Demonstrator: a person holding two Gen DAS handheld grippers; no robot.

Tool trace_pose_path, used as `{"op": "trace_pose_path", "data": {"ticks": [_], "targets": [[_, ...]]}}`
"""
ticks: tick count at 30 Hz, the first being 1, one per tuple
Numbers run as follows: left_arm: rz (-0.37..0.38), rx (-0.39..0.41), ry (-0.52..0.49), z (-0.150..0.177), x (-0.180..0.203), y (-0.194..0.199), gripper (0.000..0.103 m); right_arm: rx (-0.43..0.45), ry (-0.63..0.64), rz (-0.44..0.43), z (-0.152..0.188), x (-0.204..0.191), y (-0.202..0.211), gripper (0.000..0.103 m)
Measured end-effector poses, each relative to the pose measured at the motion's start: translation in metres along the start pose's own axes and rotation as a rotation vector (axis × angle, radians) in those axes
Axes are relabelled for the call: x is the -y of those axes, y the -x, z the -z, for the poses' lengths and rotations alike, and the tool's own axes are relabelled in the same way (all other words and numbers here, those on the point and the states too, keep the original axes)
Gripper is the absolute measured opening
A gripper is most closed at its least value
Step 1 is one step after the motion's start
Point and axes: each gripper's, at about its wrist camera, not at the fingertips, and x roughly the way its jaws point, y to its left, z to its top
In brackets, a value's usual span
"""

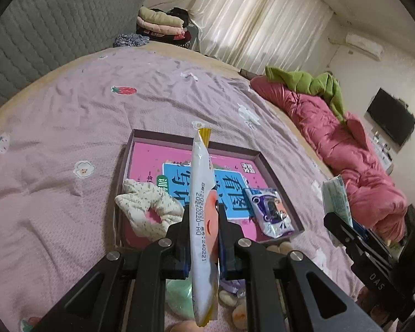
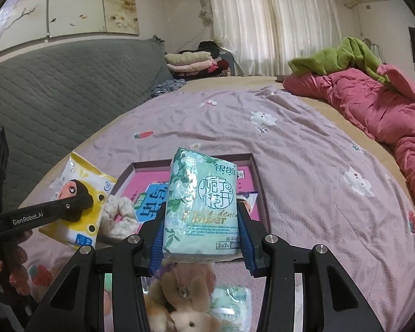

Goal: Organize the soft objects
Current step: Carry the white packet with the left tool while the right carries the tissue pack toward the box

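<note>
A bed [image 1: 69, 127] in a lilac sheet with small printed figures fills both views, a grey quilted headboard [image 2: 55, 88] along its far edge. A pink quilt [image 1: 354, 149] lies heaped on the right side with a green cloth [image 2: 343, 55] on top. Folded clothes [image 2: 191, 61] are stacked beyond the bed by the curtains.

Mid-bed lies a shallow tray [image 1: 163, 135] with dark walls and a pink base printed with a blue panel. In it, at the near left, is a cream floral scrunchie [image 1: 149, 207]; at the near right, a small purple packet [image 1: 274, 213]. The rest of the base is bare, though the held items cover much of it in both views.

The left gripper [image 1: 202, 207] is clamped narrowly on a flat yellow-and-white pouch [image 1: 202, 193], held edge-on to its own camera above the tray's near side; the right view shows its face with a cartoon child. The right gripper [image 2: 200, 207] is closed on a green tissue pack [image 2: 202, 202], upright between the blue pads, in the air over the tray's near edge.

Below the grippers, partly hidden by them, lie plush toys [image 2: 179, 304], a second green pack [image 2: 232, 304] and a pale green item too blurred to name. Fingertips of a hand [image 2: 2, 265] show at the left edge, cut off.
</note>
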Motion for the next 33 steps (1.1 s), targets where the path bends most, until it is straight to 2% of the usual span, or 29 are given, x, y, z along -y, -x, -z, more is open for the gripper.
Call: {"op": "trace_pose_path", "data": {"ticks": [7, 10, 14, 24, 33], "targets": [[0.011, -0.005, 0.049, -0.007, -0.018, -0.007, 0.015, -0.003, 0.023, 0.011, -0.017, -0.023, -0.016, 0.047], [-0.006, -0.015, 0.045, -0.007, -0.023, -0.014, 0.015, -0.004, 0.033, 0.01, -0.022, -0.035, -0.025, 0.047], [0.01, -0.026, 0.054, -0.008, -0.028, -0.023, 0.015, -0.014, 0.044, 0.018, -0.026, -0.045, -0.037, 0.047], [0.025, -0.047, 0.058, -0.015, -0.034, -0.047, 0.015, -0.049, 0.065, 0.072, -0.029, -0.049, -0.059, 0.047], [0.052, -0.061, 0.021, -0.012, -0.028, -0.068, 0.015, -0.099, 0.051, 0.105, -0.031, -0.044, -0.083, 0.047]]}}
